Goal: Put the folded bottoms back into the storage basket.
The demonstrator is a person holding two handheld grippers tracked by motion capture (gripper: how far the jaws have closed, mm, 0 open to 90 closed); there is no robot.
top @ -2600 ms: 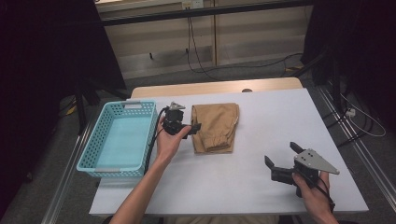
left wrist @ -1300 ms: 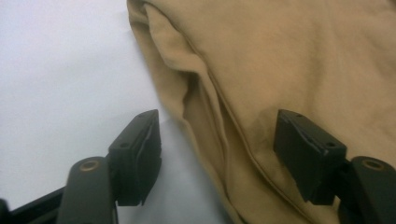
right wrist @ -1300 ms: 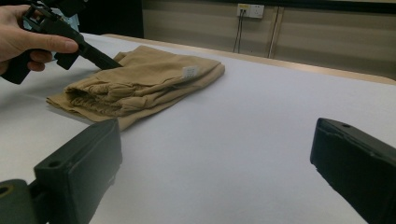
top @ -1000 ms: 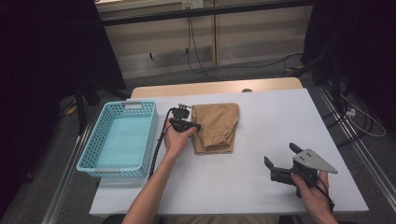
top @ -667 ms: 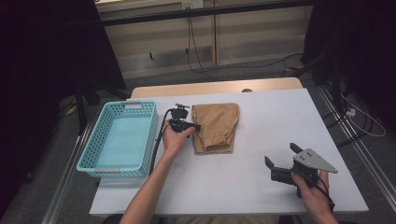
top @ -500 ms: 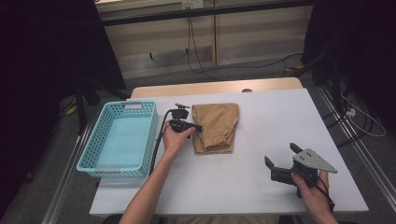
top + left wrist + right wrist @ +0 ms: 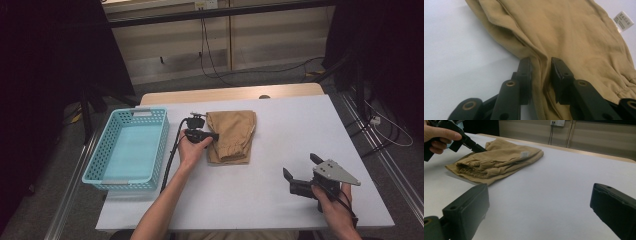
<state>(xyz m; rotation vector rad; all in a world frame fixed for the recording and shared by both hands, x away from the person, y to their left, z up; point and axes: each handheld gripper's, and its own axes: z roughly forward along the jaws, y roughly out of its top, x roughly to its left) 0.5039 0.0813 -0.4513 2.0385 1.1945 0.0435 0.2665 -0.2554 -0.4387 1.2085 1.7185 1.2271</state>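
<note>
A folded tan garment (image 7: 232, 135) with a white label lies on the white table (image 7: 300, 125), a little behind its middle. My left gripper (image 7: 212, 136) reaches it from the left. Its jaws have just been closing, and in the left gripper view they pinch a raised fold of the tan garment (image 7: 574, 45) between the pads (image 7: 525, 75). My right gripper (image 7: 299, 167) is held near the front right of the table, far from the cloth, with its jaws wide apart and nothing in them. From the right gripper view the garment (image 7: 499, 160) lies ahead, with the left gripper (image 7: 477, 148) at its edge.
A light-blue plastic basket (image 7: 165, 140) stands at the table's left side, beside my left forearm. The left gripper's black cable (image 7: 172, 155) runs along the basket's right wall. Beyond the table's far edge are a floor, cables and dark stands.
My left hand has shifted a little to the right, bringing its gripper onto the garment's left edge. The right hand and its gripper have stayed where they were.
</note>
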